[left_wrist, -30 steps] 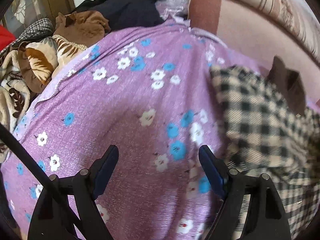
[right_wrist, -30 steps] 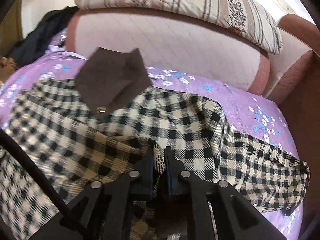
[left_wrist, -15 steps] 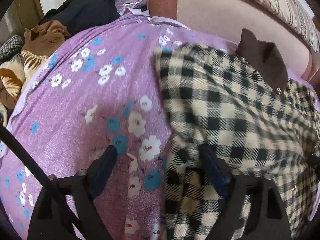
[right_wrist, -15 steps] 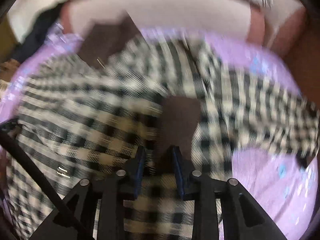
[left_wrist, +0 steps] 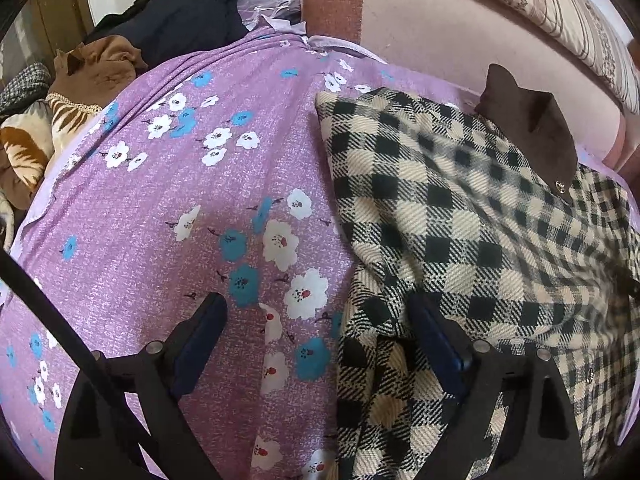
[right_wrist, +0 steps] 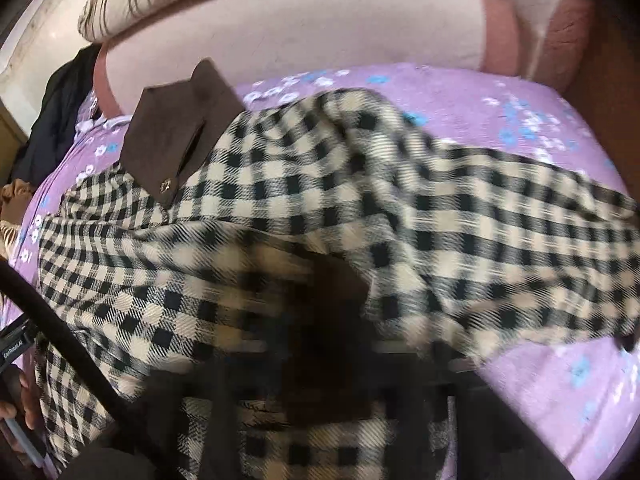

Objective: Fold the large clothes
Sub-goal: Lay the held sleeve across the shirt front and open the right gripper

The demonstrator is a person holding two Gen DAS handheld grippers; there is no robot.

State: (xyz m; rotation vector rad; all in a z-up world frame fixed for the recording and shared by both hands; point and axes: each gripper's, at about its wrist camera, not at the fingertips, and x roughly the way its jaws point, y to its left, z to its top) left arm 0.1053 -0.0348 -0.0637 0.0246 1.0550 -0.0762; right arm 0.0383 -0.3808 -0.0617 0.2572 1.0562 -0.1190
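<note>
A black-and-cream checked coat (left_wrist: 440, 208) with a brown collar (left_wrist: 532, 128) lies on the purple flowered bed cover (left_wrist: 180, 200). My left gripper (left_wrist: 316, 332) is open, low over the coat's left edge, its right finger (left_wrist: 436, 344) over the checked cloth and its left finger (left_wrist: 200, 336) over the cover. In the right wrist view the coat (right_wrist: 280, 184) and collar (right_wrist: 176, 136) fill the frame. My right gripper (right_wrist: 324, 364) is blurred and buried in brown lining and checked cloth, so its jaws are not readable.
A pink padded headboard (right_wrist: 304, 28) with a striped pillow (left_wrist: 560, 12) on top runs behind the bed. Dark and brown clothes (left_wrist: 160, 20) are heaped at the far left. A hand shows at the lower left of the right wrist view (right_wrist: 16, 404).
My left gripper has swung right from the bare cover to the coat's left edge. The right gripper has pulled the coat's cloth and moved fast, now blurred under the fabric.
</note>
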